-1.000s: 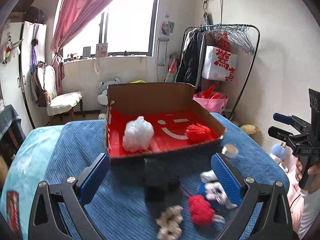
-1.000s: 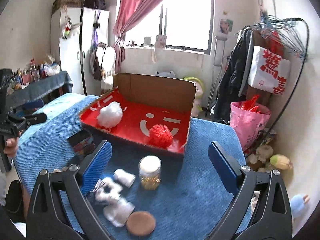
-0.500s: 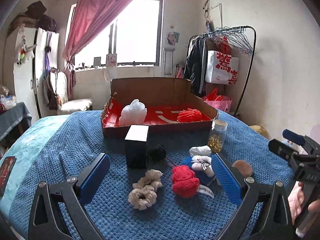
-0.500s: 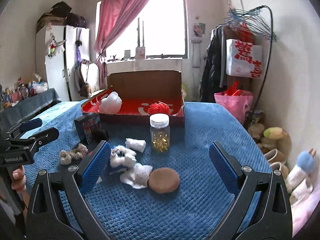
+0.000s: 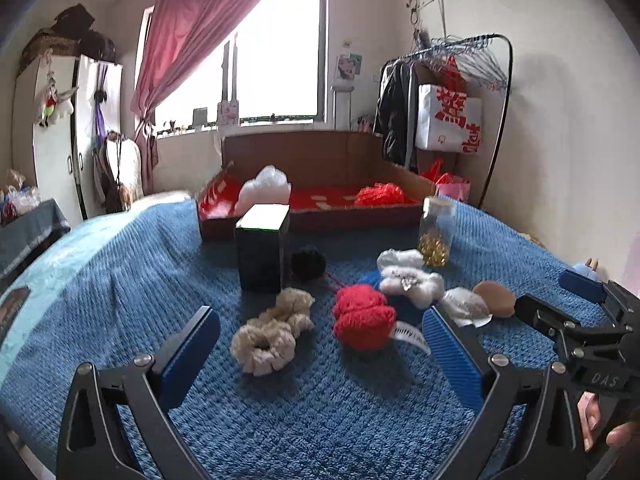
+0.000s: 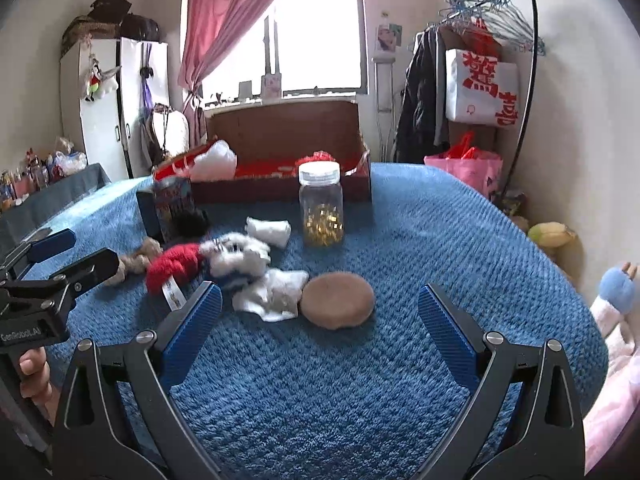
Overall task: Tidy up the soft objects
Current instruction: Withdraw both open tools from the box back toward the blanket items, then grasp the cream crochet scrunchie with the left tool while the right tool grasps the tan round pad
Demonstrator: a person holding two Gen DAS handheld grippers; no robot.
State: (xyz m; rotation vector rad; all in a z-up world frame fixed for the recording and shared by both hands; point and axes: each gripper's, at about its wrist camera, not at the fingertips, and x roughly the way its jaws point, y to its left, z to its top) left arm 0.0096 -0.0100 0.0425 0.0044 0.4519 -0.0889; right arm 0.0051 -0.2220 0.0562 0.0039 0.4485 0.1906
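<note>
Bed: blue cover, carries everything.
Cardboard box, far end: already holds white puff, red puff.
Still outside, near tongs: beige scrunchie, red knit piece, white plush, brown pad.
Left tongs, right tongs: both spread wide, empty.

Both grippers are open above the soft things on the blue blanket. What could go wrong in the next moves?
The red knit piece touches the white fluffy pile, so the left gripper may lift both. The jar stands near the soft things; a sweep toward the box might tip it.
</note>
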